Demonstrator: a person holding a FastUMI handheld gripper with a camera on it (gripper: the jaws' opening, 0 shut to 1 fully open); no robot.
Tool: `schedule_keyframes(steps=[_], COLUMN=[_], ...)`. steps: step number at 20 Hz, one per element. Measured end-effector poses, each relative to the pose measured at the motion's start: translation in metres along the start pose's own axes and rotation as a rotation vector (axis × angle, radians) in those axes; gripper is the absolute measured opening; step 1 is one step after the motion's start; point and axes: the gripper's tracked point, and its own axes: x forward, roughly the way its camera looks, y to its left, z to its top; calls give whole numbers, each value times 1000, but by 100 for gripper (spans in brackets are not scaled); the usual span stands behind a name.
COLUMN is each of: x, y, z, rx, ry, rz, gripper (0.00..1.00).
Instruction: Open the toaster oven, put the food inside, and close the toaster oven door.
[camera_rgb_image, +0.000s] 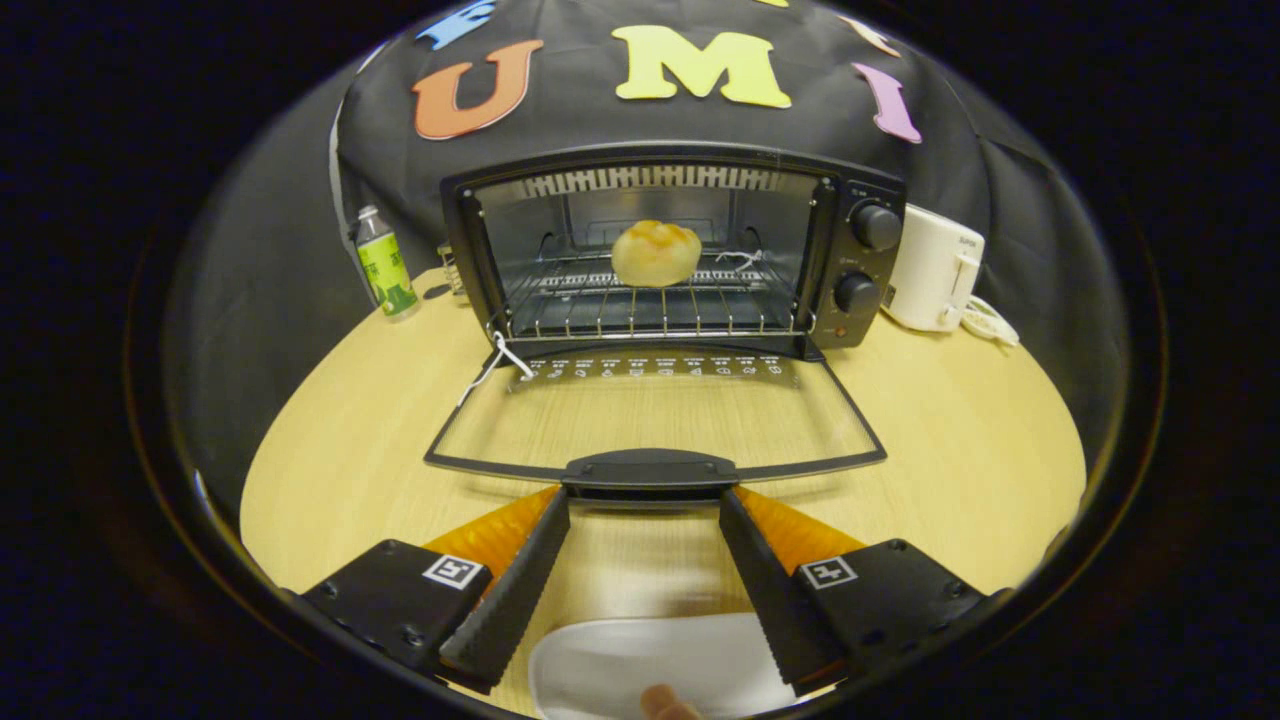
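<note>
The black toaster oven (850, 230) stands at the back of the round wooden table (950, 450), its glass door (655, 415) folded down flat toward me. A golden bread roll (656, 252) rests on the wire rack inside the oven. My gripper (645, 495) is open, its two black ribbed fingers (525, 580) spread wide, and their tips sit just below the door's black handle (650, 470), one at each end of it. Nothing is held between them.
A white plate (650, 665) lies on the table under the fingers. A green-labelled bottle (385, 262) stands left of the oven. A white appliance (935, 265) with a cord stands right of it. A white string (495, 362) hangs from the oven's lower left corner.
</note>
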Motion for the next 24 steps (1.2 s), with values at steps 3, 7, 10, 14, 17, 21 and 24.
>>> schedule_keyframes(steps=[3, 7, 10, 14, 17, 21, 24], x=[1, 1, 0, -7, -13, -19, -30], y=[0, 1, 0, 0, -1, 0, 2], z=[1, 2, 4, 13, 19, 29, 51], rx=[-30, -7, -12, -11, -8, -10, -7], ry=[17, 37, 39, -5, -32, -66, -158], rz=[-40, -46, -44, -36, -29, -19, -12], gripper=[99, 99, 99, 99, 99, 99, 99])
